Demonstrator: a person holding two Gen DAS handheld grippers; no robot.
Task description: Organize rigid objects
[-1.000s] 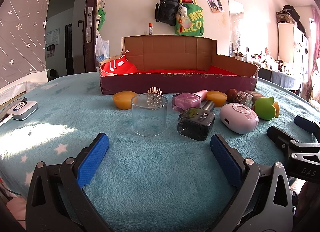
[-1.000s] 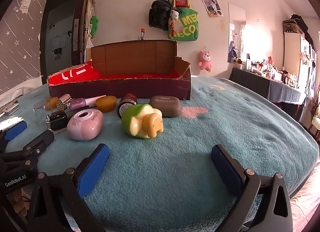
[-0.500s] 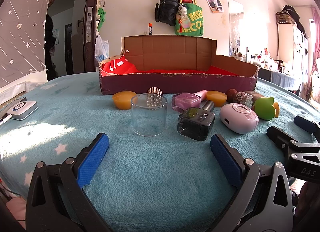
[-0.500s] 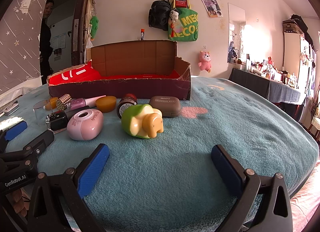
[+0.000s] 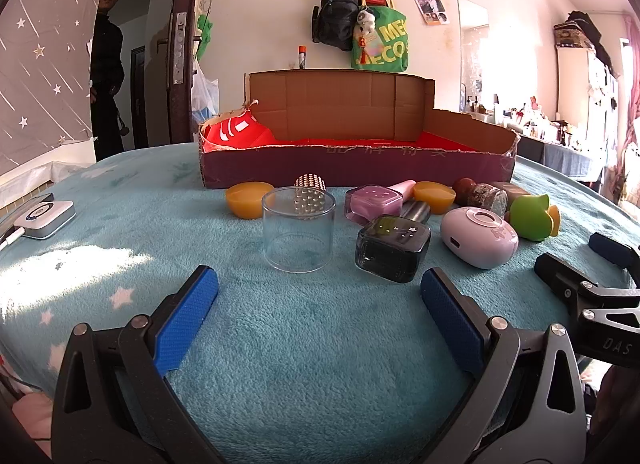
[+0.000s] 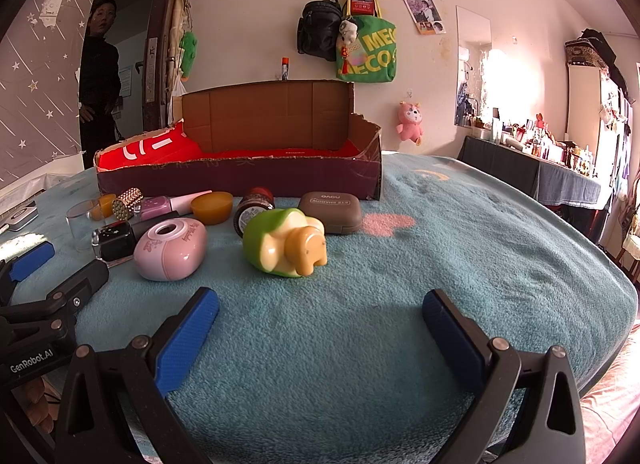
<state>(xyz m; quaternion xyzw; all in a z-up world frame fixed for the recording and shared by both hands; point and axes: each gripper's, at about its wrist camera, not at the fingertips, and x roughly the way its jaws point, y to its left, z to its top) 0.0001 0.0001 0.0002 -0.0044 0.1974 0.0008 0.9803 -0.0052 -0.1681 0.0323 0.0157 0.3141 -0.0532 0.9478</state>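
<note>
Both hand-held tools hover empty over a teal blanket: the left gripper [image 5: 318,296] and right gripper [image 6: 320,316] each have their blue pads spread wide. The objects to organize sit mid-frame in a crowded row before the cardboard box [image 5: 356,171], among them a clear glass cup [image 5: 298,234], a black bottle [image 5: 394,248], a pink case [image 6: 170,250] and a green toy [image 6: 284,244]. Tight spacing risks nudging neighbours; the smooth glass could slip. A person [image 6: 98,79] stands in the doorway, upper left.
</note>
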